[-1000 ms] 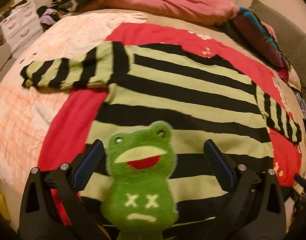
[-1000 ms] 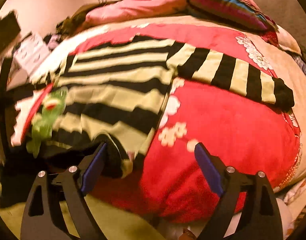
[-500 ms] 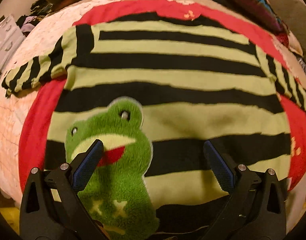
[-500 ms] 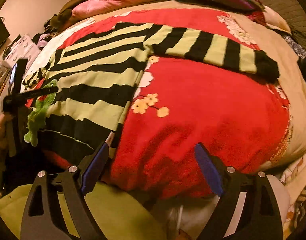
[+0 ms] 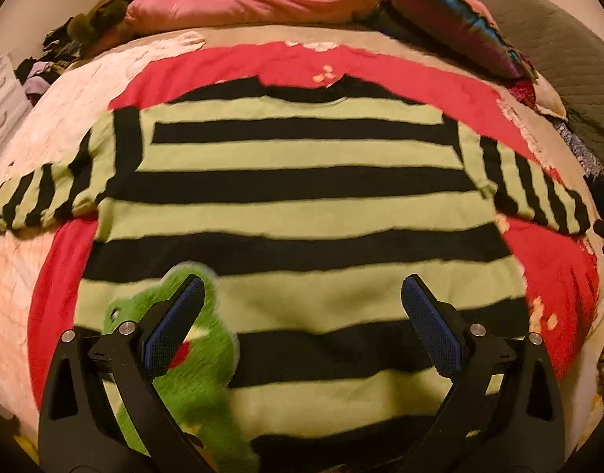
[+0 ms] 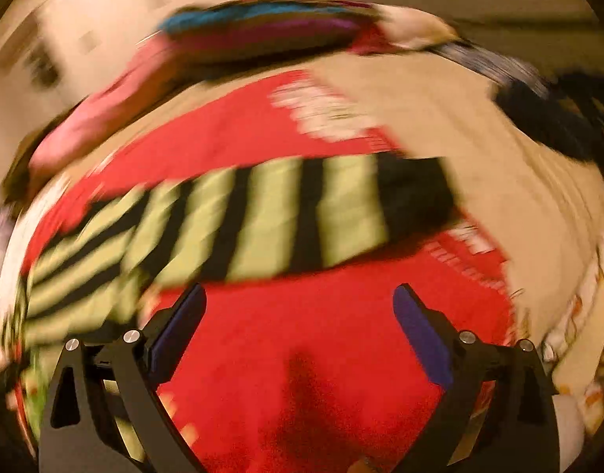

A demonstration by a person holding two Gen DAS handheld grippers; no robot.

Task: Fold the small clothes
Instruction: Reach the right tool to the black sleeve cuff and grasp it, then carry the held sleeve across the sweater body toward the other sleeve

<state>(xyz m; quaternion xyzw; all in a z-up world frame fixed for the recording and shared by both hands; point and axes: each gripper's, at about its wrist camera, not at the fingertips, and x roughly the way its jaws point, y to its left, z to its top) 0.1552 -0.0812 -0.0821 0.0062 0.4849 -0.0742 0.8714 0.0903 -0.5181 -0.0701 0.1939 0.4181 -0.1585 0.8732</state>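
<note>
A green-and-black striped sweater lies flat on a red blanket, both sleeves spread out. A fuzzy green frog patch sits on its lower left hem. My left gripper hovers open over the hem, its left finger in front of the frog, nothing between its pads. In the blurred right wrist view my right gripper hangs over bare red blanket, its jaws opening wide with nothing between them. The sweater's right sleeve lies just beyond its fingertips.
Pink pillow and a multicoloured striped cushion line the bed's far edge. A grey padded headboard or couch is at the right. White drawers and a heap of clothes stand at the left.
The left gripper slid right along the hem, so the frog moved to its left finger. The right gripper swung right, from the sweater's lower corner toward the right sleeve, and its view is blurred.
</note>
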